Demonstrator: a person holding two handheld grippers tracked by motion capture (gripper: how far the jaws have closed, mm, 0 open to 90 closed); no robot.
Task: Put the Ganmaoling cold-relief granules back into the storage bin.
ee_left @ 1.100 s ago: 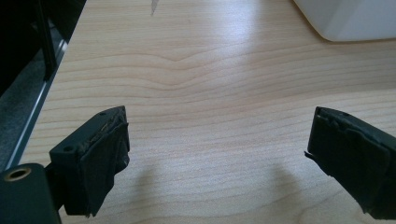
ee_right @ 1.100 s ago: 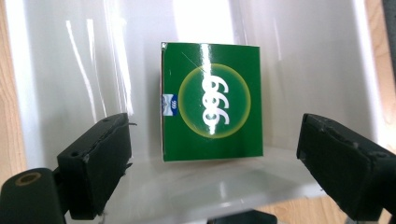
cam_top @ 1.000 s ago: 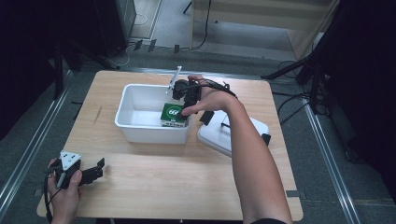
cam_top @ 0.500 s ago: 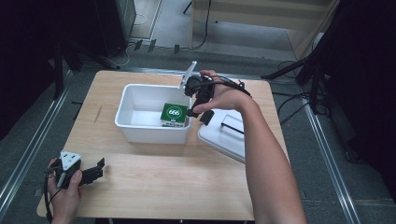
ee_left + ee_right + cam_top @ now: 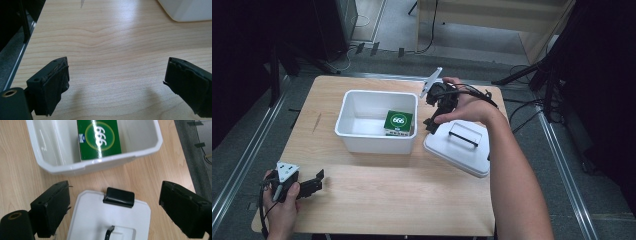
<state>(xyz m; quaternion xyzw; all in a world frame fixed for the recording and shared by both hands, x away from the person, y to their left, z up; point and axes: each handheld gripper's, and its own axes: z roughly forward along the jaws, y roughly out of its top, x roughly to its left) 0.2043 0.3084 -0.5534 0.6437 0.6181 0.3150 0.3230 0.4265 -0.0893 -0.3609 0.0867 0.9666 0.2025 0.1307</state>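
Two black handheld grippers, left gripper and right gripper, each carry a grey three-cornered plate and a trailing black cable. Blocky jaws wear worn black pads and small screw holes. Both forearms are bare, without sleeves.

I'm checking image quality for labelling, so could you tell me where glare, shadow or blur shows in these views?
Right gripper view: a bright glare streak crosses the green box inside the white bin, washing out part of its print. Left gripper view: the table is sharp, soft jaw shadows fall on it, and the near jaws look blurred. High view: table evenly lit, surroundings very dark.
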